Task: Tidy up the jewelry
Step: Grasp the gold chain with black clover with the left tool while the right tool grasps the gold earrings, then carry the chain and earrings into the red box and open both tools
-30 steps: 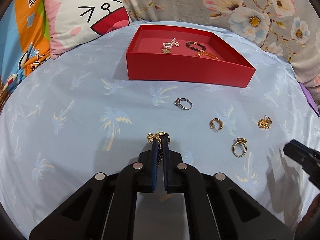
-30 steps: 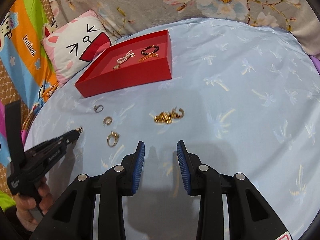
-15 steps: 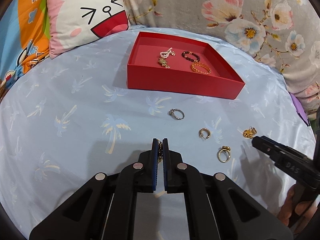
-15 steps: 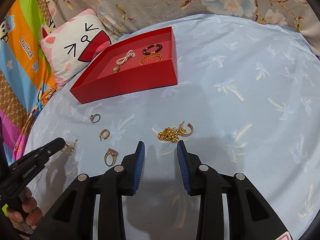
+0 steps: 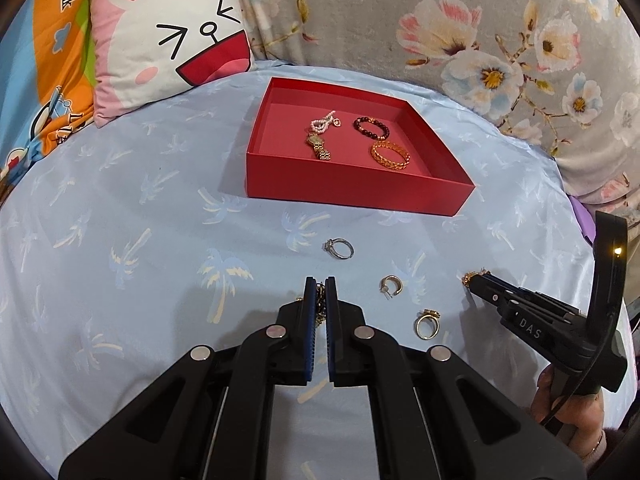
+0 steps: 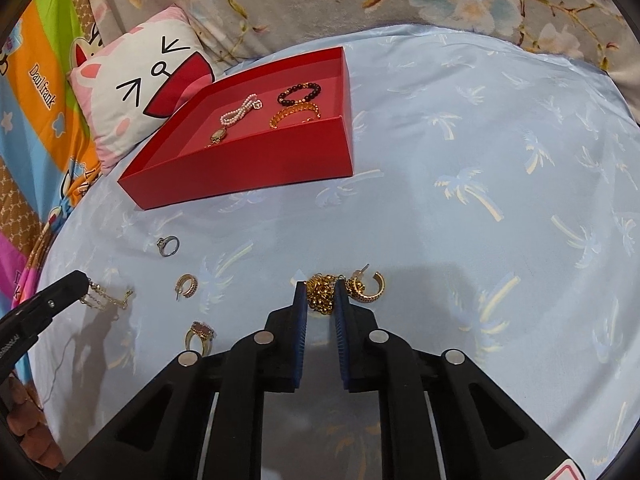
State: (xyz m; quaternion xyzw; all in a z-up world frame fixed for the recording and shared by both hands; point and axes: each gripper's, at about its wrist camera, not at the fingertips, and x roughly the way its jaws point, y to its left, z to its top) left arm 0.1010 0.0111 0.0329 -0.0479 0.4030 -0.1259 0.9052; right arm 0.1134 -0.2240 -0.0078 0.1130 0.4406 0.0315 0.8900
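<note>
My left gripper (image 5: 319, 284) is shut on a thin gold chain (image 5: 320, 300) and holds it above the blue sheet; the chain dangles from its tip in the right wrist view (image 6: 106, 300). My right gripper (image 6: 321, 288) has closed around a gold chain clump (image 6: 321, 294) lying on the sheet, next to a gold hoop earring (image 6: 366, 288). The red box (image 5: 352, 192) holds a pearl bracelet (image 5: 322, 122), a watch, a dark bead bracelet (image 5: 371, 128) and a gold bangle (image 5: 389, 155).
Loose on the sheet are a silver ring (image 5: 340, 248), a small gold hoop (image 5: 391, 285) and a gold ring with a stone (image 5: 427, 322). A cat-face pillow (image 5: 168, 48) and a floral blanket (image 5: 480, 40) lie behind the box.
My left gripper has lifted the thin chain off the sheet. My right gripper has moved forward and narrowed its fingers around the gold chain clump.
</note>
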